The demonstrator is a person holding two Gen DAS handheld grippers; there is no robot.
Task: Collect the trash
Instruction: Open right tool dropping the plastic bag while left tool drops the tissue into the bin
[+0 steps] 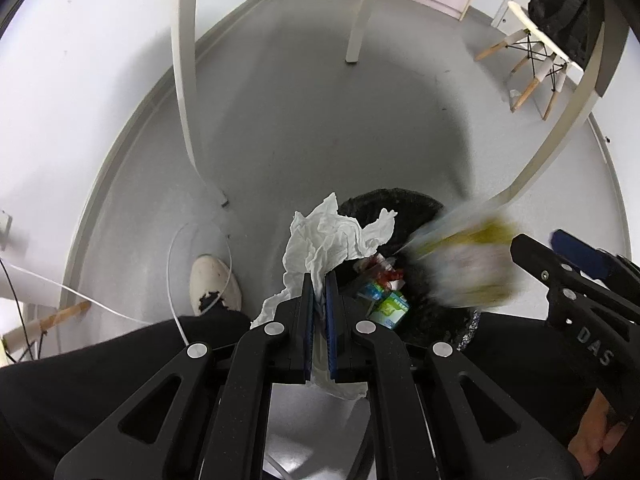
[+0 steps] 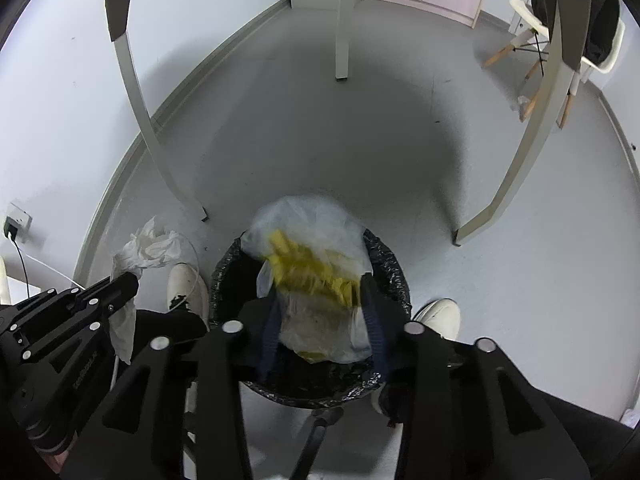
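the left tongs (image 1: 319, 292) are clenched on a crumpled white paper tissue (image 1: 332, 236), which sticks up past their blue-padded fingers (image 1: 307, 320) at the near left edge of a round bin lined with a black plastic bag (image 2: 392, 268). inside the bin lie a small green carton (image 1: 390, 309) and red-and-white wrappers (image 1: 384, 268). the right tongs (image 2: 324, 320) stand released, their fingers (image 2: 374, 328) spread either side of a blurred clear plastic bag with yellow contents (image 2: 316, 276) directly over the bin's mouth; whether the pads touch it is unclear. a person's white shoe (image 1: 214, 284) rests on the grey floor (image 1: 320, 128) just left of the bin.
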